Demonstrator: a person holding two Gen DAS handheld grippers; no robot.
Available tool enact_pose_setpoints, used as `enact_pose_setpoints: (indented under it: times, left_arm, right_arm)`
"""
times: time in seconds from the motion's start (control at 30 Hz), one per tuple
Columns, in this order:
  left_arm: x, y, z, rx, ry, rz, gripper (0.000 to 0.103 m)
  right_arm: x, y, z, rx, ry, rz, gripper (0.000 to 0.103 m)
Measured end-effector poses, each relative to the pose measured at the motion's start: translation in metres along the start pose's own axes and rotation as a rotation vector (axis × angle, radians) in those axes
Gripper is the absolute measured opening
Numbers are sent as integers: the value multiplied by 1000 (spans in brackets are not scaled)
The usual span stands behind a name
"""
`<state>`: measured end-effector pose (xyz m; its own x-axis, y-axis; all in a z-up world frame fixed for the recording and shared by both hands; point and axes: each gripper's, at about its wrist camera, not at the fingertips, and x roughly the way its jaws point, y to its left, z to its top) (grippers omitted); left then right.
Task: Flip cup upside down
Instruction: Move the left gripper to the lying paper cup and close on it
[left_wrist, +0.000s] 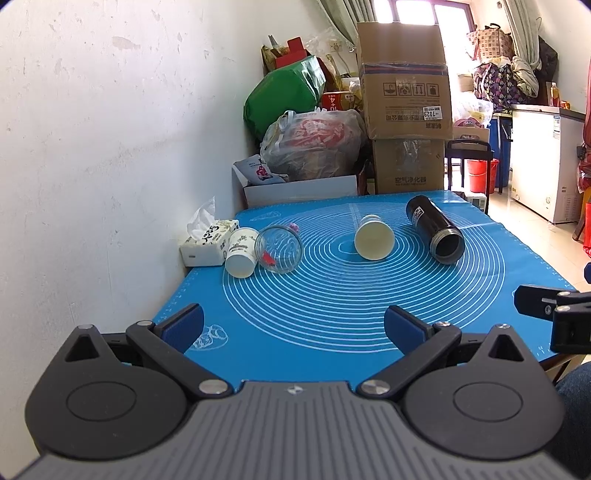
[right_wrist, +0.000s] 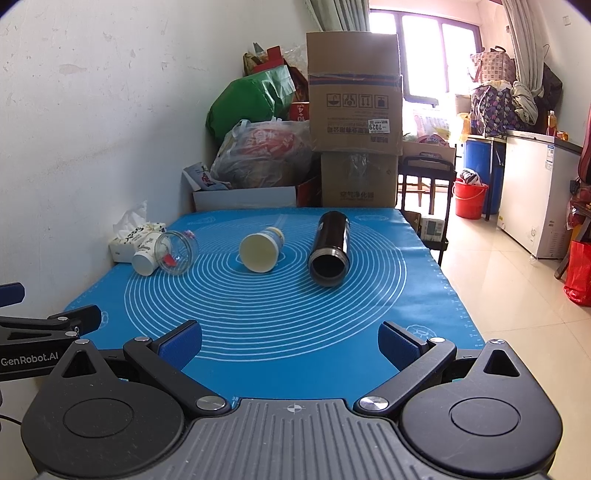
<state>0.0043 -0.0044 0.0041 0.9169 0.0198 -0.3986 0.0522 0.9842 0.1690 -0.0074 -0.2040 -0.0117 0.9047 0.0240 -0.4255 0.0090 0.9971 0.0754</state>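
Four cups lie tipped over on the blue mat (right_wrist: 258, 332): paper cup (left_wrist: 241, 252), glass one (left_wrist: 279, 249), cream cup (left_wrist: 373, 238), black flask (left_wrist: 436, 229), probably steel. Left gripper (left_wrist: 293, 326) and right gripper (right_wrist: 290, 343) hover with fingers spread wide, holding nothing.

Both wrist cameras sit low at the near edge of the blue mat (left_wrist: 332, 325), facing its far end; left view left, both sharing the mat.

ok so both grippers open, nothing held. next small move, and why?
Probably advance the right gripper toward the black flask: it lies on its side on the blue mat, mouth facing the camera, nearly straight ahead. The left gripper is also open and empty, level with it at the mat's near edge.
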Motion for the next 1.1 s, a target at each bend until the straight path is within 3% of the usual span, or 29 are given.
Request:
enact_pose_setpoints:
  times: [0.2, 0.43, 0.77, 1.0, 1.1]
  left_arm:
    - [13, -1, 19, 17, -29, 6, 102]
    - [55, -8, 50, 10, -15, -44, 102]
    - [164, -40, 89, -17, 95, -103, 102]
    - [239, -75, 113, 34, 118, -99, 102]
    - [275, -88, 117, 44, 175, -116, 102]
  right_arm:
    - [8, -12, 14, 33, 8, 19, 103]
    - [32, -30, 52, 31, -25, -22, 103]
    - [113, -53, 94, -5, 44, -57, 103]
    - [178, -73, 104, -1, 120, -51, 103]
    - [201, -79, 104, -5, 143, -49, 103]
